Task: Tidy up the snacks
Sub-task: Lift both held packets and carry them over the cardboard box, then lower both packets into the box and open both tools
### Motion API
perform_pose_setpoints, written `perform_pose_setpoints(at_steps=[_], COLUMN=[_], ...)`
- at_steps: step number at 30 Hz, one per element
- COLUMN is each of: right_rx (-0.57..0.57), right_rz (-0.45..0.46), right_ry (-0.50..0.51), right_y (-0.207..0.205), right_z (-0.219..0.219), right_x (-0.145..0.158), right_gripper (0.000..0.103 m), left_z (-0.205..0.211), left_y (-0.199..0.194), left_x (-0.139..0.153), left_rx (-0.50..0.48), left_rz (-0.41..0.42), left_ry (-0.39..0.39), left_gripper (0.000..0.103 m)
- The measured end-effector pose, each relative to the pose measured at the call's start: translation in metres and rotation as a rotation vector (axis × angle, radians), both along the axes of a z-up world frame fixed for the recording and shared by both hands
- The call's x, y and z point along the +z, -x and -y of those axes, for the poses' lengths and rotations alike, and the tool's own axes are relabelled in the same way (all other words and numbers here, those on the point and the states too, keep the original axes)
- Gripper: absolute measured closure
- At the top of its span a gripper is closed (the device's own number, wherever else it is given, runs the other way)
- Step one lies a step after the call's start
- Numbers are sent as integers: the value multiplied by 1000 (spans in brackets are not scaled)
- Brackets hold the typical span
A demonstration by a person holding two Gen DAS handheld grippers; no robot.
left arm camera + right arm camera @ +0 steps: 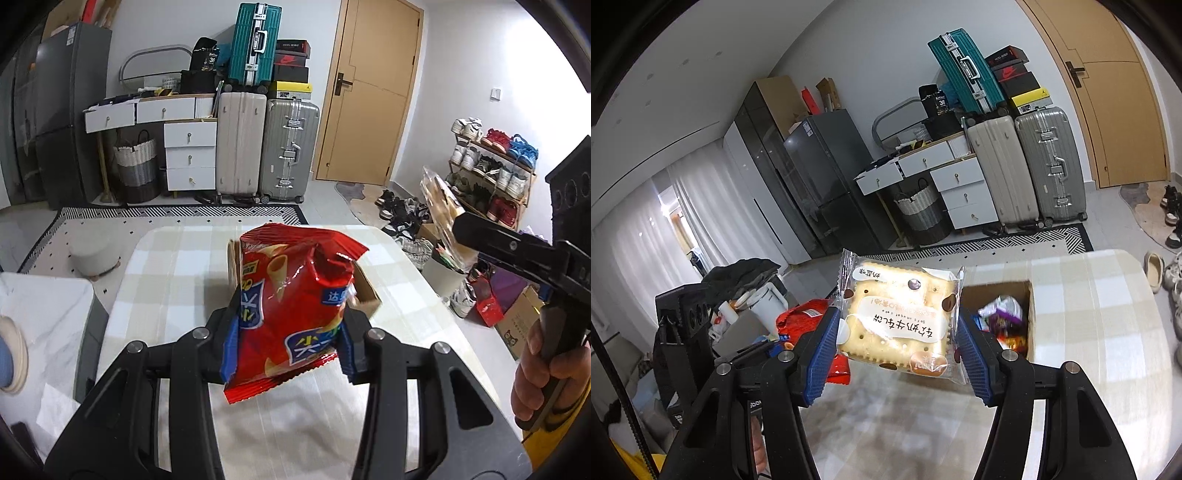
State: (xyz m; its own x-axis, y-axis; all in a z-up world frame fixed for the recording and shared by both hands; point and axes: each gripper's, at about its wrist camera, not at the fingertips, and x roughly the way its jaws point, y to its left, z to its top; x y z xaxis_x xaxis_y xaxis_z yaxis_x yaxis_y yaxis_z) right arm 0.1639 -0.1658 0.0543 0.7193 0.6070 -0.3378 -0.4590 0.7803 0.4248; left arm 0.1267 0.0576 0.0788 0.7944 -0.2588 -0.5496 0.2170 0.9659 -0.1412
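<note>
Both hands carry a snack above the table, so the step in hand looks like the carry toward the box, which sits on the checked cloth and already holds several wrappers. The left gripper is clamped on a red chip bag, its blue pads pressing the bag's lower half from both sides; the bag stands upright in the air and hides most of the box behind it. The right gripper is closed on a clear-wrapped biscuit pack, held flat-faced to the camera, with the box just beyond and to the right of it. In the left view the right gripper comes in from the right edge, a hand on its handle, well apart from the chip bag. The next move probably calls for bringing each pack over the box opening, lowering it and only then releasing; the puffy bag may need room among the wrappers already inside. Two grippers at one small opening could crowd each other, so going one at a time seems wise. Suitcases, drawers and a shoe rack stand far off and hinder nothing.
</note>
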Motion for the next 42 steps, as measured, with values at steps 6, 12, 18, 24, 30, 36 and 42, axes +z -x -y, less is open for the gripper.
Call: perform_pose_setpoints(at_steps=[6, 12, 18, 24, 30, 36, 42], right_rx=[6, 11, -2, -15, -23, -25, -27], right_rz=[-17, -50, -100, -138, -170, -197, -203], right_ry=[11, 43, 61, 101, 118, 129, 130], right_y=[-46, -85, -120, -145, -161, -171, -174], right_z=[-6, -13, -14, -16, -14, -14, -15], right_x=[4, -5, -25, -46, -62, -75, -77], right_gripper=[41, 41, 41, 41, 41, 41, 41], left_z=[9, 20, 33, 43, 46, 55, 55], left_y=[-48, -117, -173, -213, -240, -253, -254], left_x=[1, -20, -40, -67, -97, -113, -109], left_rx=[2, 8, -5, -25, -53, -84, -86], left_rz=[-34, -114, -168, -231, -301, -330, -306], left_ry=[-7, -11, -7, -8, 3, -28, -66], left_gripper=[64, 64, 64, 64, 64, 58, 37])
